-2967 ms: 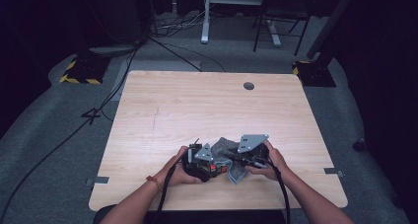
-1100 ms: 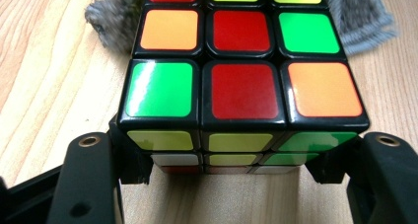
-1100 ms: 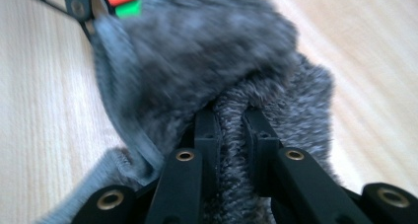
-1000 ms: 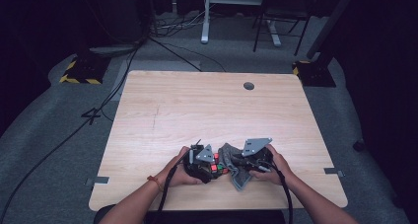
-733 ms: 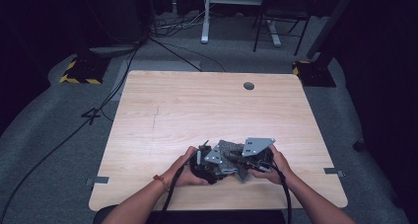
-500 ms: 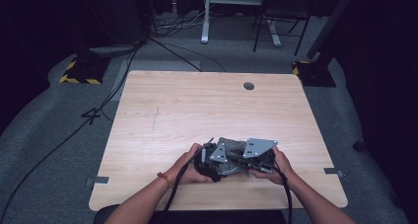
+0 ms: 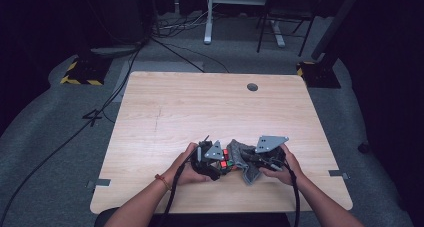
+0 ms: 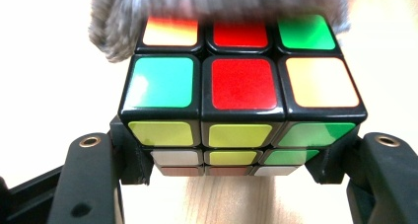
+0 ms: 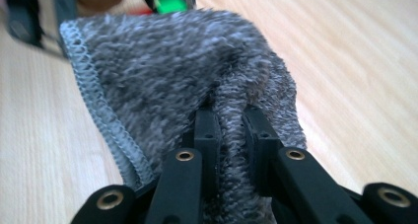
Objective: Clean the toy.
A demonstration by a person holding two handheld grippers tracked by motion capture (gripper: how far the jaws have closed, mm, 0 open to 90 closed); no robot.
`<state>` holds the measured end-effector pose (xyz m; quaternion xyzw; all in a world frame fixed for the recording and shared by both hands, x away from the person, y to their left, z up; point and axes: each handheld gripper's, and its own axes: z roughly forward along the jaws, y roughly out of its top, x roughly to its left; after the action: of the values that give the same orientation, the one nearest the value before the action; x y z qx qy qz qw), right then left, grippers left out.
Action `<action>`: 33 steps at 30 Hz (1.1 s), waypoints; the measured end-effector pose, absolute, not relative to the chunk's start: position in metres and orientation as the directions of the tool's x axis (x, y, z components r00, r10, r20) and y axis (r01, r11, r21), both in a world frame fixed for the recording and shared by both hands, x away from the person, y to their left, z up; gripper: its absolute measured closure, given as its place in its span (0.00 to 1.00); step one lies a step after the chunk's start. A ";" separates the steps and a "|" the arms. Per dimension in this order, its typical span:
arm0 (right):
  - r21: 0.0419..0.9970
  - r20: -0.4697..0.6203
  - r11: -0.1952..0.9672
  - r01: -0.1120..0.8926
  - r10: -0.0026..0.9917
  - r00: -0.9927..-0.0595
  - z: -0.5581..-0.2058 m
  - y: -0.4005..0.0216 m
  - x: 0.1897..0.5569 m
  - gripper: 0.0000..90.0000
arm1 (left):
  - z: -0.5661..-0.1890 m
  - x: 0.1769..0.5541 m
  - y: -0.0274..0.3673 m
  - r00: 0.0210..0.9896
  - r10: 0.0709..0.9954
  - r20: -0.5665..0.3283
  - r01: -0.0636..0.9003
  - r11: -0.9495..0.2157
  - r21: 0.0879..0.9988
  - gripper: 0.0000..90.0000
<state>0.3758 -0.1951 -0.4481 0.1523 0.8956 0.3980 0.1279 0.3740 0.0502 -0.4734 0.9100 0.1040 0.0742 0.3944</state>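
A dark room with cables on grey carpet surrounds a pale wooden desk (image 7: 210, 112), and all the work sits at its near edge. The left hand-held gripper (image 8: 236, 160) is clenched on a colour cube (image 8: 241, 91), its jaws pressing the cube's two lower sides. The right hand-held gripper (image 9: 231, 130) pinches a fold of grey towel (image 9: 172, 76), which drapes over the far top edge of the cube.

The step in hand appears to be wiping the cube with the towel. To do it well, the left grip should stay firm and level so the cube does not twist between the jaws, while the right draws the cloth across the top face with light pressure, keeping enough towel bunched in the jaws that it cannot slip out.

Compared with three seconds ago, both grippers sit slightly further right along the desk's near edge, and the towel now lies closer over the cube, the two tools nearer together.
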 end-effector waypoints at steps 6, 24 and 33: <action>0.796 -0.031 0.571 0.200 0.369 -0.929 -0.448 -0.198 0.377 0.88 | -0.471 0.372 0.047 0.971 0.233 0.047 0.121 -0.653 0.747 0.38; 0.852 -0.084 0.514 0.101 0.325 -0.942 -0.425 -0.181 0.358 0.89 | -0.466 0.368 0.040 0.968 0.217 0.125 0.064 -0.698 0.714 0.37; 0.815 -0.092 0.561 0.146 0.373 -0.923 -0.436 -0.195 0.368 0.89 | -0.451 0.366 0.050 0.959 0.250 0.131 0.066 -0.652 0.755 0.37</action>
<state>0.3677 -0.1955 -0.4357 0.1484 0.8740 0.4446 0.1279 0.3659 0.0498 -0.4514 0.9018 0.0877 0.1124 0.4079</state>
